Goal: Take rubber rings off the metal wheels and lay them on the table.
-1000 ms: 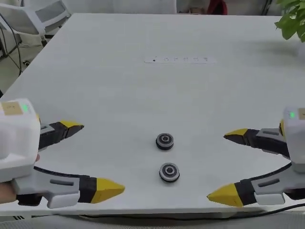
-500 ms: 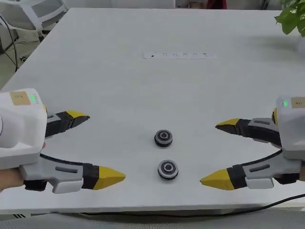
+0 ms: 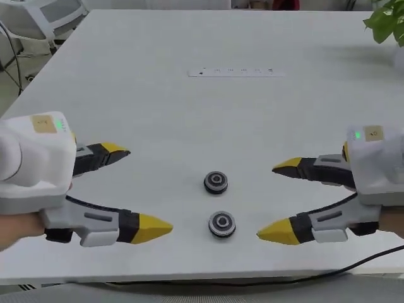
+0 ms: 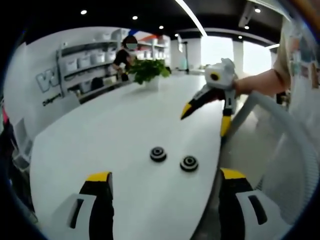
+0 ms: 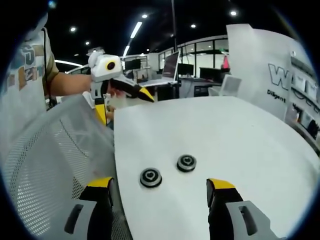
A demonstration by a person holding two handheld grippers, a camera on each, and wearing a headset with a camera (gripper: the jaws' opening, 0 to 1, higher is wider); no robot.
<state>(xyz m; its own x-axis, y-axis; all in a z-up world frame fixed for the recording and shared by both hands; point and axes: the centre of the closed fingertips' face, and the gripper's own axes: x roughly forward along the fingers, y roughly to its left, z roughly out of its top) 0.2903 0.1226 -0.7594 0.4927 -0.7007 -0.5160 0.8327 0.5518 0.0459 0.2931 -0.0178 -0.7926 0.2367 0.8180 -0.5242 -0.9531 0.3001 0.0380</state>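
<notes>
A near wheel (image 3: 221, 224) could be dragged off the table's (image 3: 189, 113) front edge if its rubber ring (image 3: 211, 225) is pulled while the wheel is left unpinned. Two metal wheels are counted, the near one at 6 o'clock of the far wheel (image 3: 216, 182), each apparently ringed. Two grippers are counted, the left gripper (image 3: 148, 189) at 9 o'clock and the right gripper (image 3: 266, 201) at 3 o'clock, both spread wide with nothing held.

The left gripper (image 3: 150, 188), grey and black with yellow-tipped jaws, has edged in from the left towards the small round metal wheel (image 3: 221, 224) with a black rubber ring that lies nearer the person. The right gripper (image 3: 265, 201), of the same build, has come in further from the wheel's right. Its lower yellow tip is now near the wheel but apart from it, and the gap between the two grippers across the wheel has narrowed.
</notes>
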